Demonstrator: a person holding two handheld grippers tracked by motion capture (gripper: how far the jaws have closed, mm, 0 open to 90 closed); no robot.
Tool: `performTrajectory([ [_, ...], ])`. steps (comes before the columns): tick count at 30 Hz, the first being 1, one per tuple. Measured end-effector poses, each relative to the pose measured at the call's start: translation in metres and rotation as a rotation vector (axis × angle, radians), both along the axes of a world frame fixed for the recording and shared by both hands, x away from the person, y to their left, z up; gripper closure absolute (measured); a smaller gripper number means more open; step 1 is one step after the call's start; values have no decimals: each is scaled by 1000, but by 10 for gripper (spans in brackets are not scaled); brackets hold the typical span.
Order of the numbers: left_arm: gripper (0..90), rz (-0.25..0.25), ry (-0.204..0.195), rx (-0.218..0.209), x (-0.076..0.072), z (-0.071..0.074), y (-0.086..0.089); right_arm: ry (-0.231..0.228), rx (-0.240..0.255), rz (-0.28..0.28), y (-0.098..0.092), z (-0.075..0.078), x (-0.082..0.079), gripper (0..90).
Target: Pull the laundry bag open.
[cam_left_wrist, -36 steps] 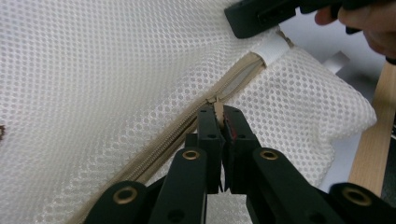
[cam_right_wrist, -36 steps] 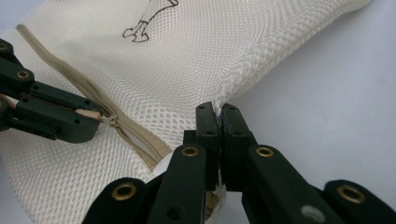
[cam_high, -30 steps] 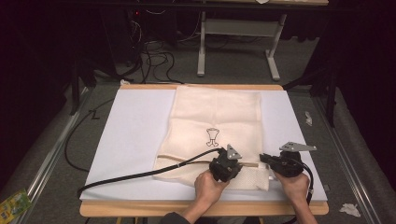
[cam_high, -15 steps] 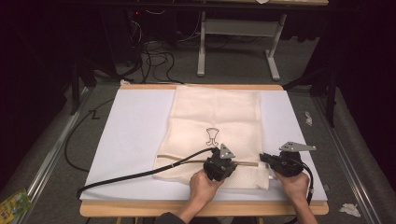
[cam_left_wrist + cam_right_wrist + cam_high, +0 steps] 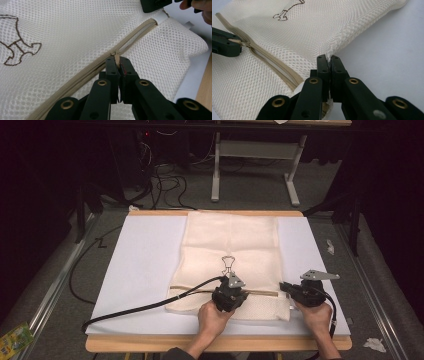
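While my left gripper (image 5: pixel 118 65) pinches the zipper pull (image 5: pixel 116 58) and my right gripper (image 5: pixel 329 60) clamps the mesh bag (image 5: pixel 230 245) edge, I judge the fabric limp, needing tension.

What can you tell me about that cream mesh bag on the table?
The mesh bag is cream netting with a small brown outline drawing and a beige zipper across its near end, partly open. It lies flat on the white sheet. The left claw pinches the zipper pull; the right claw pinches the bag's side edge.
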State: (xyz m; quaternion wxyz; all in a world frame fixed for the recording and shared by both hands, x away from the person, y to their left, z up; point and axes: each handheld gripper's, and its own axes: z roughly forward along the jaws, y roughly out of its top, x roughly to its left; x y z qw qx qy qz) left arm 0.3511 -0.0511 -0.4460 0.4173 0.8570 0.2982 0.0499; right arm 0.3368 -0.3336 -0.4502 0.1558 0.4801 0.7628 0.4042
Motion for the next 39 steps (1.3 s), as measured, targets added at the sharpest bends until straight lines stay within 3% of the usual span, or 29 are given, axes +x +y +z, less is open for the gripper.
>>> performTrajectory([
  [24,871,60,-7,-43,4,4,38,-2,-6,-22,-2,-1,7,887],
  [29,871,58,-39,-37,1,5,40,-4,-9,-20,-1,1,7,886],
  [39,871,80,-19,-68,3,5,51,0,2,-18,-2,0,8,885],
])
